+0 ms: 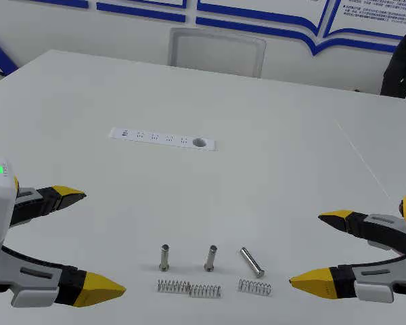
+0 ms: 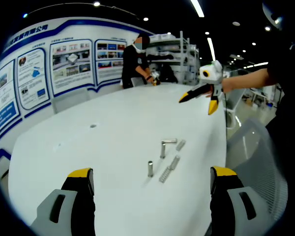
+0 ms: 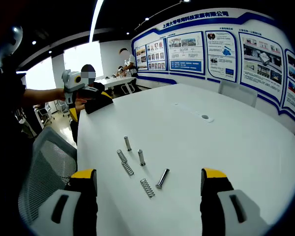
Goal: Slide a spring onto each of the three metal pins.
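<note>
between the yellow-tipped jaws of the left gripper (image 1: 103, 242) nothing is being held; they are standing wide apart, hovering low over the white table (image 1: 271, 176). the right gripper (image 1: 304, 248) is facing it from the other side, its jaws equally spread and empty. lying roughly midway between the two grippers are the task's things: the left pin (image 1: 164, 257) and the middle pin (image 1: 210, 258) are standing upright, and the right pin (image 1: 252, 262) is lying on its side. just on the person's side of the pins, the left spring (image 1: 174, 286) and the middle spring (image 1: 205, 291) are lying flat, almost end to end, with the right spring (image 1: 254, 287) lying a little apart. no spring is sitting on a pin yet, so the first pick is looking like the step in hand. i am judging it best to be closing one gripper lightly across a spring's middle, since a hard pinch is risking crushing or flicking the coil, while the other is steadying a pin low down, leaving its top free. the lying pin is needing holding or righting first. further out, a socket strip (image 1: 162, 138) set in the table is showing no legible marking, and the blue-framed wall panels (image 3: 221, 46) are carrying chinese writing too small to read with confidence.
</note>
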`<state>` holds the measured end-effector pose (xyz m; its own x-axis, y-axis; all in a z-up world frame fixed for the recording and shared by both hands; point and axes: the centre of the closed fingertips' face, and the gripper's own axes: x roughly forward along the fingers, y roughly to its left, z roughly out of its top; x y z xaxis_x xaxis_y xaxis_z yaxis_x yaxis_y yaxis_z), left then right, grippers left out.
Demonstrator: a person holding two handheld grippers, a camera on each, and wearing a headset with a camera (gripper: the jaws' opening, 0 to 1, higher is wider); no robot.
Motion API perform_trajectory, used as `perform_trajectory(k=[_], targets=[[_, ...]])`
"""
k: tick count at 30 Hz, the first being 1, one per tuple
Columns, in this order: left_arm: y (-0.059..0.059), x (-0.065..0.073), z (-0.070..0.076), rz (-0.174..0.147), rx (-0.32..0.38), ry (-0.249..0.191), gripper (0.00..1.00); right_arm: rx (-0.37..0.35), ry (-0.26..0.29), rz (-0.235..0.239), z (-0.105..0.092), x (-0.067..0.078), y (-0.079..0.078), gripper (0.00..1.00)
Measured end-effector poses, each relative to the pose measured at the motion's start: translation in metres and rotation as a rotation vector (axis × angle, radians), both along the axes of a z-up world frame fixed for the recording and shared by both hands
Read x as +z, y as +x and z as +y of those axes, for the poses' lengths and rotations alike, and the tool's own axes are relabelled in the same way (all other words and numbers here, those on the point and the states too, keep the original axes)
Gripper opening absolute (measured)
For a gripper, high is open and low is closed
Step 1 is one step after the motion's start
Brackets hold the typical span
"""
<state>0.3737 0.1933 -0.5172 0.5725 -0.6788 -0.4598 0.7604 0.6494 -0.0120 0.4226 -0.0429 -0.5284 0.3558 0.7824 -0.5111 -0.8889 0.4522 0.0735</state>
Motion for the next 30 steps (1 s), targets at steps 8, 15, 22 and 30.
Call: perform_trajectory(k=[8, 15, 22, 30], targets=[[0.001, -0.002, -0.010, 0.006, -0.027, -0.009, 1.00, 0.005, -0.003, 0.027, 0.008, -0.010, 0.002, 0.83], [0.004, -0.002, -0.011, 0.006, -0.018, -0.017, 1.00, -0.005, -0.018, 0.032, 0.011, -0.019, 0.013, 0.80], [0.005, -0.003, -0.010, 0.010, -0.011, -0.026, 1.00, -0.011, -0.002, 0.071, 0.020, -0.029, 0.019, 0.74], [0.006, -0.007, -0.010, 0.022, 0.000, -0.035, 1.00, -0.042, -0.019, 0.099, 0.028, -0.044, 0.033, 0.61]])
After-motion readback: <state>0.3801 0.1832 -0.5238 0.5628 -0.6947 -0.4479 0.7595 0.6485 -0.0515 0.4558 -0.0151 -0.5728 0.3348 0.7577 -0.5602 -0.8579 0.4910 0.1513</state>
